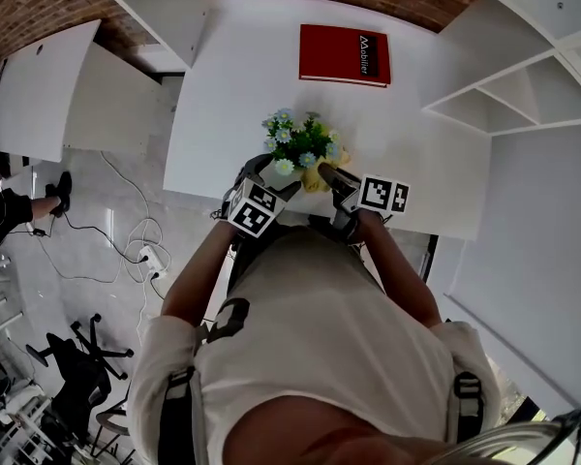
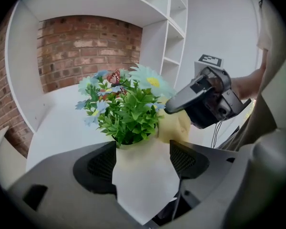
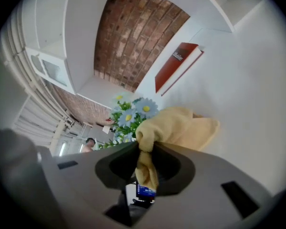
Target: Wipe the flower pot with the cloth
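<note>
Gripper views alone reveal left gripper (image 2: 143, 157) jaws clamped on the flower pot (image 2: 145, 180), right gripper (image 3: 146, 152) jaws pinching the cloth (image 3: 181, 127).

- A white table (image 1: 232, 85) is standing mid-room.
- A brick wall (image 1: 39, 8) is running behind the table.
- White shelving (image 1: 523, 95) is rising at the table's right.
- A grey floor (image 1: 107, 211) is spreading left of the table, with cables (image 1: 140, 250) trailing across it.
</note>
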{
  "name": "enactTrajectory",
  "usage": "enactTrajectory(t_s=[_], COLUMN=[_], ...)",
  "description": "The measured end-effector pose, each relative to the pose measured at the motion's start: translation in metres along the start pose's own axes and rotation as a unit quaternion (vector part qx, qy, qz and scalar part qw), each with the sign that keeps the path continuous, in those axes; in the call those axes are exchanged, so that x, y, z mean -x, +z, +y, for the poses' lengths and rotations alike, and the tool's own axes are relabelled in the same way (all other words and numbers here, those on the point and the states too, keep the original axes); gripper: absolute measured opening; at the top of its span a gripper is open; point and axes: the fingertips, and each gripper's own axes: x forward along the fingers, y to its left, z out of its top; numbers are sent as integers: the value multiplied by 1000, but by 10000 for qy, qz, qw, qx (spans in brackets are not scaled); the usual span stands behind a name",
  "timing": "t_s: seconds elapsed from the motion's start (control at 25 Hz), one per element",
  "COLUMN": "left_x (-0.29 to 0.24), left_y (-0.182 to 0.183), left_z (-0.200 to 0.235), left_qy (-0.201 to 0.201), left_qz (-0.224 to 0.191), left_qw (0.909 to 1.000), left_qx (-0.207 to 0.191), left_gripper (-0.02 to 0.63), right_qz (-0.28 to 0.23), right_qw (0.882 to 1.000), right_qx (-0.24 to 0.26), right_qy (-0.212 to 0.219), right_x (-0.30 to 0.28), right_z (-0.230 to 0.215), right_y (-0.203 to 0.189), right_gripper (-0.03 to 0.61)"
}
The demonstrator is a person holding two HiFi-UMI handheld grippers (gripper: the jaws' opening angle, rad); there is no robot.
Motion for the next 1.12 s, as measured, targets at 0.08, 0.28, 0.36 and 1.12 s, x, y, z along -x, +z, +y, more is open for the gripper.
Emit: enactTrajectory(t_s=[0.08, 0.28, 0.36, 1.12], left_x=[-1, -1, 0, 1], left_y=[-1, -3, -3, 0], left_z=[-3, -7, -7, 7], left_qy=[0, -53, -78, -154], left_qz=[-16, -6, 7, -45], left_qw=[10000, 10000, 10000, 9999], left_qx=[-31, -24, -38, -7], left_gripper=[367, 367, 367, 367], right_qz=[-58, 115, 283, 547], right_qw=[9998, 9995, 9984, 9950], right_qx=[204, 203, 233, 610], right_qy=[-35, -214, -420, -566], right_x=[0, -6, -10, -6], right_z=[6, -9, -23, -24], right_y=[4, -8, -18, -24], right_gripper=[97, 97, 96, 98])
